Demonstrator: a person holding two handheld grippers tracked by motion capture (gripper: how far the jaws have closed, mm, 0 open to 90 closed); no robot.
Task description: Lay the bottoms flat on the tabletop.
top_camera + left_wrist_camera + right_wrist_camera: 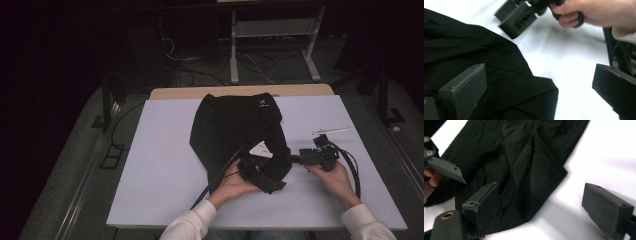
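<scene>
Jaws of the left hand-held gripper [539, 92] stand wide apart in its own view, one pad low over the black garment [474, 62] and the other over bare white desk [564, 57]; a corner of the cloth lies in the gap between them, and no pad presses on it. From above, this left hand-held gripper [260, 175] sits at the near right edge of the garment [235, 130], the person's left hand [232, 185] wrapped around it and its cable running back toward the near edge of the desk.

Right hand-held gripper [536, 212] is likewise well open, its two pads spread to either side of a folded corner of the garment [524, 165], which lies flat on the desk [609, 152] and is not pinched. In the high view the right hand-held gripper [295, 159] lies level just beside the garment's right edge, pointing at it, with the right hand [337, 180] behind it. The two grippers are near each other at that same near right part of the cloth.

Garment itself is spread over the middle of the white desk [165, 165], its far end near the back edge, with a small white mark [262, 103] there and a white tag [261, 149] close to the grippers. A thin white strip [331, 131] lies on the desk beyond the right gripper.
</scene>
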